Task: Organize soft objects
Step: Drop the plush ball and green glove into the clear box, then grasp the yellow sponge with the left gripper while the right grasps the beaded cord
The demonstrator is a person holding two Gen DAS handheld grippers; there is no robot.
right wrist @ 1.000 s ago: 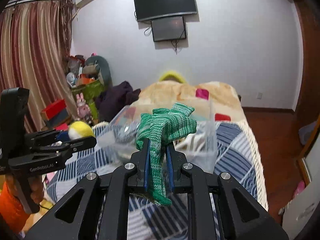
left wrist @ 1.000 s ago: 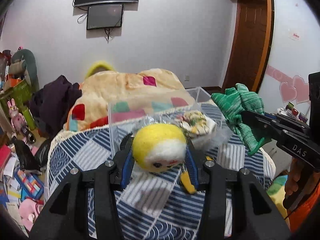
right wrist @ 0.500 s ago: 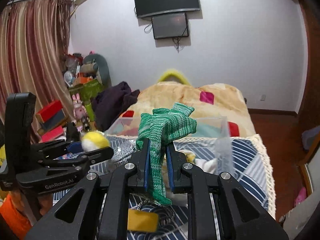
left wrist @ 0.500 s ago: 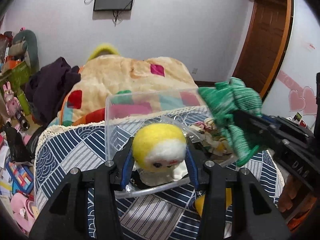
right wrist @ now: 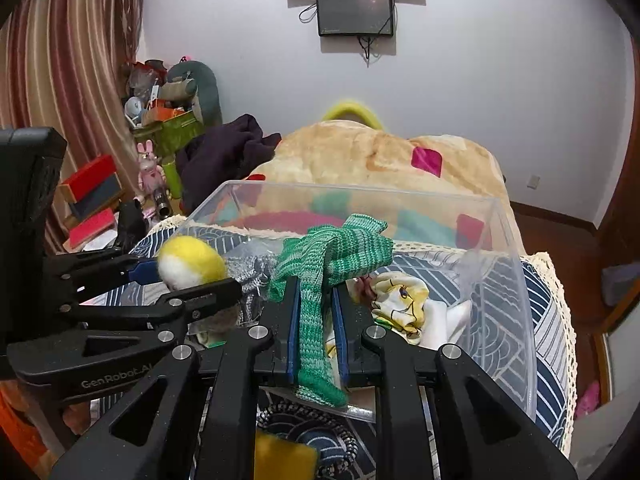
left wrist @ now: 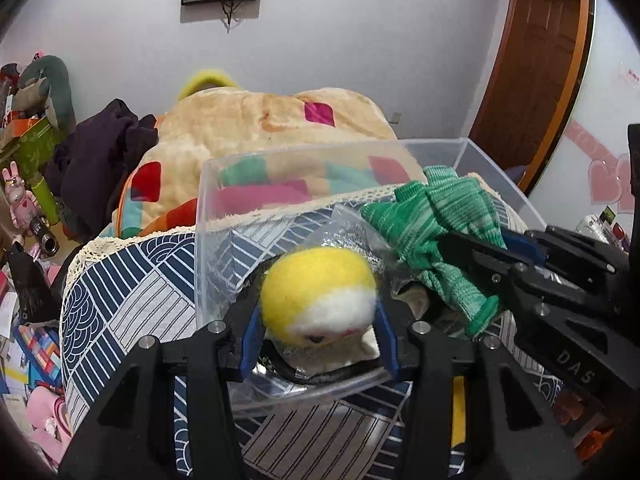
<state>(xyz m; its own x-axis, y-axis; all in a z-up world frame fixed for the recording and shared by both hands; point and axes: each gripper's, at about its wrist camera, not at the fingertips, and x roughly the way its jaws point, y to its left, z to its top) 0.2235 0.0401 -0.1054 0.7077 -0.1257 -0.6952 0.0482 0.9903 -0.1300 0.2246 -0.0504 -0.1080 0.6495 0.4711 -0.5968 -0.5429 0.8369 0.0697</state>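
Note:
My left gripper (left wrist: pixel 318 322) is shut on a yellow and white plush ball (left wrist: pixel 318 298) and holds it over the near rim of a clear plastic box (left wrist: pixel 202 216). The ball also shows in the right wrist view (right wrist: pixel 192 262). My right gripper (right wrist: pixel 316 308) is shut on a green knitted cloth (right wrist: pixel 328 256), held over the same clear box (right wrist: pixel 516 280); the cloth also shows in the left wrist view (left wrist: pixel 436 220). Inside the box lie a silver bag (left wrist: pixel 348 232) and a yellow printed cloth (right wrist: pixel 400 296).
The box stands on a blue and white patterned bedspread (left wrist: pixel 120 292). A beige quilt with coloured patches (left wrist: pixel 272 120) lies behind it, dark clothes (left wrist: pixel 104 152) to its left. Toys and boxes (right wrist: pixel 160 120) crowd the left side. A yellow sponge (right wrist: pixel 284 456) lies before the box.
Both grippers have moved forward and down towards the clear box, which now looks larger and nearer. Each still holds its object, now over the box opening.

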